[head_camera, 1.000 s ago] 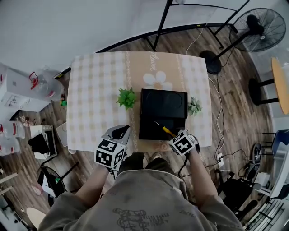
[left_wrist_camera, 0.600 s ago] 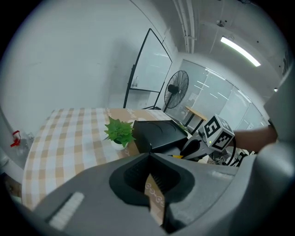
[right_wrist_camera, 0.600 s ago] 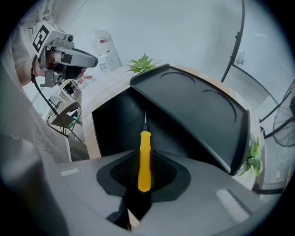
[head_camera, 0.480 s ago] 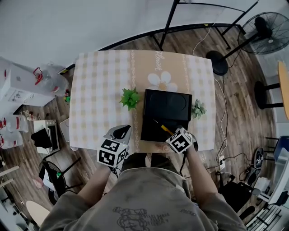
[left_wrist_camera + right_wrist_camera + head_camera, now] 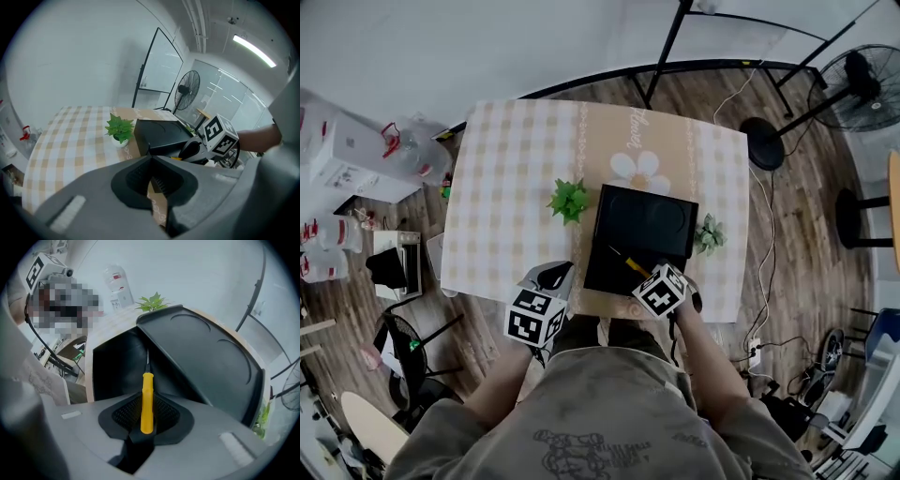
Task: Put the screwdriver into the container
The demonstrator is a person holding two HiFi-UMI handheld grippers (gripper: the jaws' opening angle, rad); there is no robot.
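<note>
On a checked counter [image 5: 502, 187], a black container [image 5: 642, 220] sits with a leafy potted plant [image 5: 569, 200] just beside its left edge and a smaller plant [image 5: 709, 233] at its right. At the counter's near edge, left of the container, the left tool [image 5: 151, 159] has its jaws together with nothing between them. The right tool [image 5: 146, 416] is clamped on the yellow handle of a screwdriver [image 5: 147, 383], held over the container's near part with its metal tip pointing into the dark inside.
</note>
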